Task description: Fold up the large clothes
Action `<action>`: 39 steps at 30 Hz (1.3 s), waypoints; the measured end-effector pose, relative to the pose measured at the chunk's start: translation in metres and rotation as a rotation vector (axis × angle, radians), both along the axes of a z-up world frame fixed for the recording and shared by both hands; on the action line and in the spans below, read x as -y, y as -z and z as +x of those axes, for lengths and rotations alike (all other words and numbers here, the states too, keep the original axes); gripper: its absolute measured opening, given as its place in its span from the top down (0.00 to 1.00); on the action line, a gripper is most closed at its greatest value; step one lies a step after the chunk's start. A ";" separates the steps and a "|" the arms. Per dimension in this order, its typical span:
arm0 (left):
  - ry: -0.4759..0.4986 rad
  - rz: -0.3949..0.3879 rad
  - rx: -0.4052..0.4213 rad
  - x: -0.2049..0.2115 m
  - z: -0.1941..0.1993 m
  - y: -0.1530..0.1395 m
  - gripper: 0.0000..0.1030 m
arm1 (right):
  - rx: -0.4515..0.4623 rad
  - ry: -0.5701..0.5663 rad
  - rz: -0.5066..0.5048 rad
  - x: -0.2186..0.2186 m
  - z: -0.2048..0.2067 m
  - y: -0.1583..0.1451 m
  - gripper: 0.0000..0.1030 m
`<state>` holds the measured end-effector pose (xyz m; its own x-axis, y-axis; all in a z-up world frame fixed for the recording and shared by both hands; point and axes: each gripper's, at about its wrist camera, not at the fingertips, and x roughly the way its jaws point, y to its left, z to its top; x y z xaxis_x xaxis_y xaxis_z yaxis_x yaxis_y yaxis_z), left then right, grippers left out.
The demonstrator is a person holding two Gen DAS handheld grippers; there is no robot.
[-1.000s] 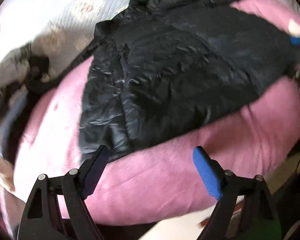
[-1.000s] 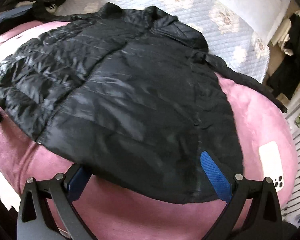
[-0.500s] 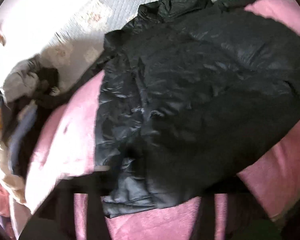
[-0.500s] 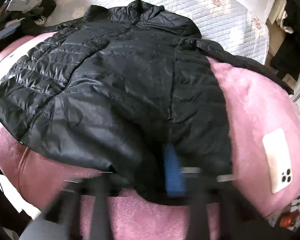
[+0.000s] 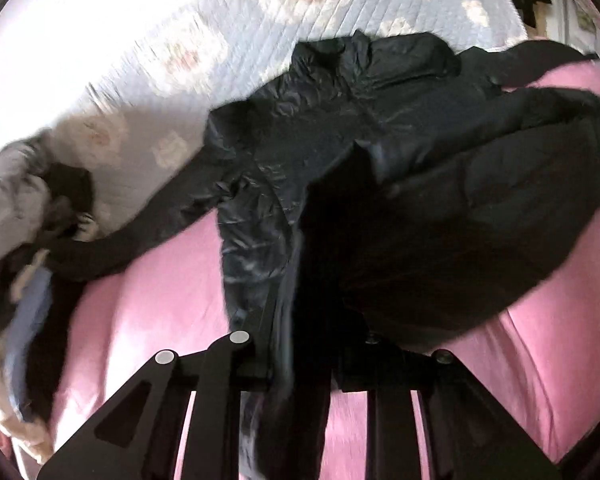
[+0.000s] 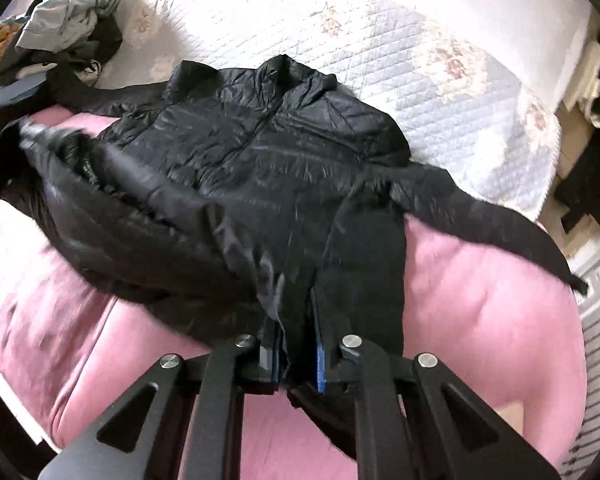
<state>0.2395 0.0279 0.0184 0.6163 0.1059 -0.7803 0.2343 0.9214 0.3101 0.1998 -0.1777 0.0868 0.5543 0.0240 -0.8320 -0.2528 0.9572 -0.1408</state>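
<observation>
- Our left gripper [image 5: 300, 344] and right gripper [image 6: 296, 344], wide apart before, are closing on the jacket [image 6: 260, 168] hem.
- We have lifted the hem off the pink blanket [image 6: 480, 300], bunching it toward the collar.

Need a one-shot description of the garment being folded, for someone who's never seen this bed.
On the bed, a pink blanket covers the near side of a pale floral quilt. Spread across where they meet lies the black puffer jacket, hem pinched in both grippers. Unlike the crumpled clothes heap at far left, it's shiny, quilted, all black.
</observation>
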 end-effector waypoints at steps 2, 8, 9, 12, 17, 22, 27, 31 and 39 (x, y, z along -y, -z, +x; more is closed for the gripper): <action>-0.026 -0.058 -0.052 -0.010 0.027 0.009 0.79 | -0.003 0.000 0.017 0.000 0.021 0.010 0.89; -0.097 -0.101 -0.008 -0.021 0.057 0.016 0.07 | -0.082 0.062 0.135 0.015 0.068 0.035 0.72; -0.084 -0.110 0.042 -0.023 0.054 0.012 0.06 | -0.057 0.090 0.142 0.019 0.071 0.031 0.65; -0.074 -0.137 0.059 -0.032 0.050 0.005 0.06 | 0.057 0.188 0.187 0.035 0.068 0.016 0.13; -0.084 -0.190 0.070 -0.048 0.033 -0.009 0.02 | 0.103 0.284 0.225 0.064 0.060 -0.001 0.08; -0.108 -0.114 0.055 -0.062 0.001 -0.010 0.01 | 0.034 0.305 0.195 0.090 0.024 -0.007 0.08; -0.165 -0.234 -0.066 -0.084 -0.003 0.011 0.00 | -0.145 0.414 0.304 0.122 0.014 0.025 0.08; -0.238 -0.250 -0.153 -0.102 0.015 0.038 0.02 | -0.287 0.481 0.437 0.149 0.017 0.063 0.09; -0.159 -0.479 -0.100 -0.105 0.025 0.035 0.98 | -0.287 0.397 0.520 0.136 0.028 0.072 0.92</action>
<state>0.2643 0.1330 -0.0167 0.5416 -0.1914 -0.8185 0.0868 0.9813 -0.1720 0.2280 -0.3140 0.0145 0.3641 0.2987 -0.8821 0.1702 0.9099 0.3784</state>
